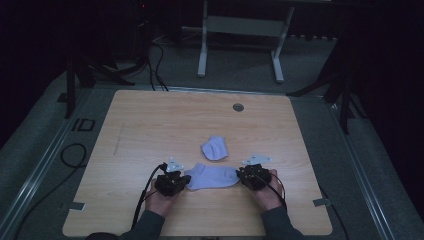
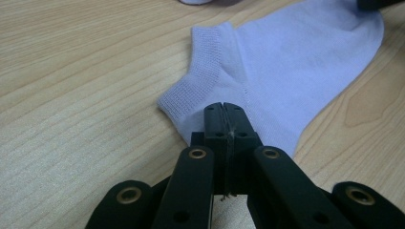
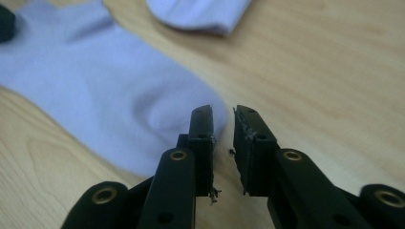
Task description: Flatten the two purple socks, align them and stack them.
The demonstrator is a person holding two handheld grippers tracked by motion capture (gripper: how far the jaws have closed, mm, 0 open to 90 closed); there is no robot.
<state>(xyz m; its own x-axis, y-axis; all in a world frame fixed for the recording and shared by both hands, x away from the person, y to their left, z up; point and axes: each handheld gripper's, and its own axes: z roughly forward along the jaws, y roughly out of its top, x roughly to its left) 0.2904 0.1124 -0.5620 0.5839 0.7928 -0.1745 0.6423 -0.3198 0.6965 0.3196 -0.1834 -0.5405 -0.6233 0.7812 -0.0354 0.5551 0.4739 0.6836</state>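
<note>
My left tool (image 2: 223, 112) pinches the sock's (image 1: 214, 177) cuff; my right tool (image 3: 223, 125), parted at its toe; sock lies along the desk's (image 1: 150, 120) near edge.

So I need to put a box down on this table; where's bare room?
The far half of the table, beyond the folded sock, is bare, as are both side strips. It is crowded at the near middle: the flat sock lies between the left gripper and right gripper.

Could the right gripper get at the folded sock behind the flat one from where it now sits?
Probably yes: the right gripper is open at the flat sock's toe, and bare table lies between it and the folded sock.
</note>
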